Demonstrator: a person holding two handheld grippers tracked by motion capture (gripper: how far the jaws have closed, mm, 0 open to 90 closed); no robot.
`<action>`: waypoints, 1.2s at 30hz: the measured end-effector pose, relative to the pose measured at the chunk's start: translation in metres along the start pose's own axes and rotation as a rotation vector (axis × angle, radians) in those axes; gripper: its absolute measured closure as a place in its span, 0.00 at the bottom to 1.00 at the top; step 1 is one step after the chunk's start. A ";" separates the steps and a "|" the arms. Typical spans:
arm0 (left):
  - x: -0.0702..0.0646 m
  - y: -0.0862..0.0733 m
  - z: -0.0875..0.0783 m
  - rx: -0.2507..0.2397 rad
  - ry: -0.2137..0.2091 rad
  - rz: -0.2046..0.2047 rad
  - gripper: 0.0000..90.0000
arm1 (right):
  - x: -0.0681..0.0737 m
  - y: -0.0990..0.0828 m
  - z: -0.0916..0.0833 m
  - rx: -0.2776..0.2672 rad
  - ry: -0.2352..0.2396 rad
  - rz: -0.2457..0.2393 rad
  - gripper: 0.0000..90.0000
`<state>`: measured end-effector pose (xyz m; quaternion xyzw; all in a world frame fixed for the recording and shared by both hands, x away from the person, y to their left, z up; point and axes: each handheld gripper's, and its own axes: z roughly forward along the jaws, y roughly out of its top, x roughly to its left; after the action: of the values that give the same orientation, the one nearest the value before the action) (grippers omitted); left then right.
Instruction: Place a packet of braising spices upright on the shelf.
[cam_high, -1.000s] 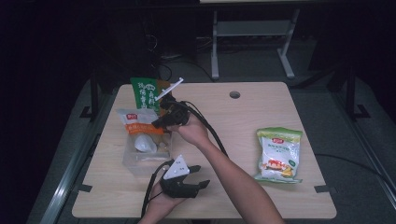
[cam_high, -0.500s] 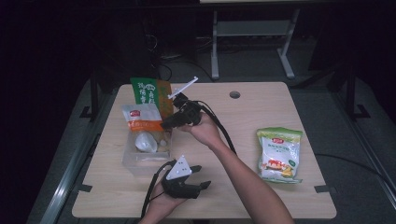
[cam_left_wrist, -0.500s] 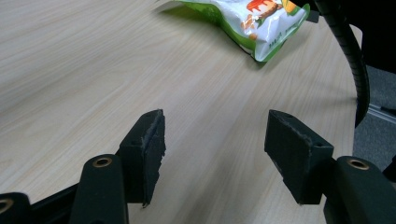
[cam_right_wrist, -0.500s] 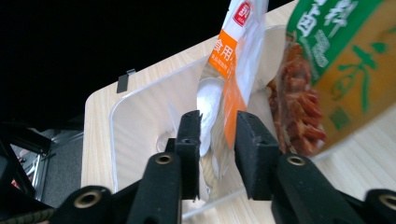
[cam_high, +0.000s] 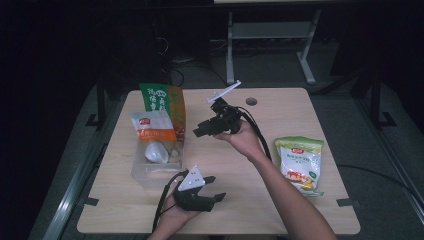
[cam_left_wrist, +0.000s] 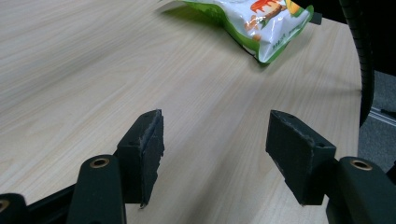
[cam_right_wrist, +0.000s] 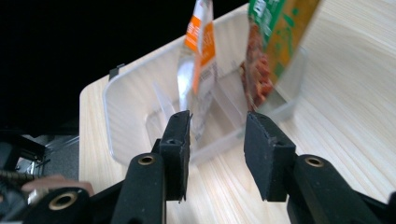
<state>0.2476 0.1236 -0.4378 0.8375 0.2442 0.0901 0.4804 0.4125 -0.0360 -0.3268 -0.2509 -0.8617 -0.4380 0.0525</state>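
Your right tongs (cam_high: 199, 133) have just been opening and hang released with nothing between them, just beside the clear bin (cam_high: 142, 170) where the orange-and-white packet (cam_high: 152, 127) stands, while your left tongs (cam_high: 212, 187) rest released on the counter (cam_high: 280, 200).

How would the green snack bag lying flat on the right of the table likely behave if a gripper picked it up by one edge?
The green snack bag looks puffy and crinkled, so it is probably light and would sag or swing from one edge. Its glossy film may slip between flat pads. It lies flat on the table, so it is unlikely to roll.
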 end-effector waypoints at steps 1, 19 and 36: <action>0.000 0.000 0.000 0.001 0.000 -0.001 0.40 | -0.001 -0.002 -0.003 0.000 -0.006 -0.004 0.65; -0.001 0.002 0.004 0.001 -0.002 0.014 0.38 | -0.001 -0.057 -0.075 -0.011 -0.097 0.046 0.55; -0.003 0.005 0.007 0.002 -0.015 0.017 0.37 | -0.016 -0.115 -0.114 -0.023 -0.171 0.137 0.47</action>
<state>0.2492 0.1148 -0.4372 0.8407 0.2336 0.0875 0.4806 0.3566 -0.1873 -0.3458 -0.3461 -0.8388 -0.4202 0.0058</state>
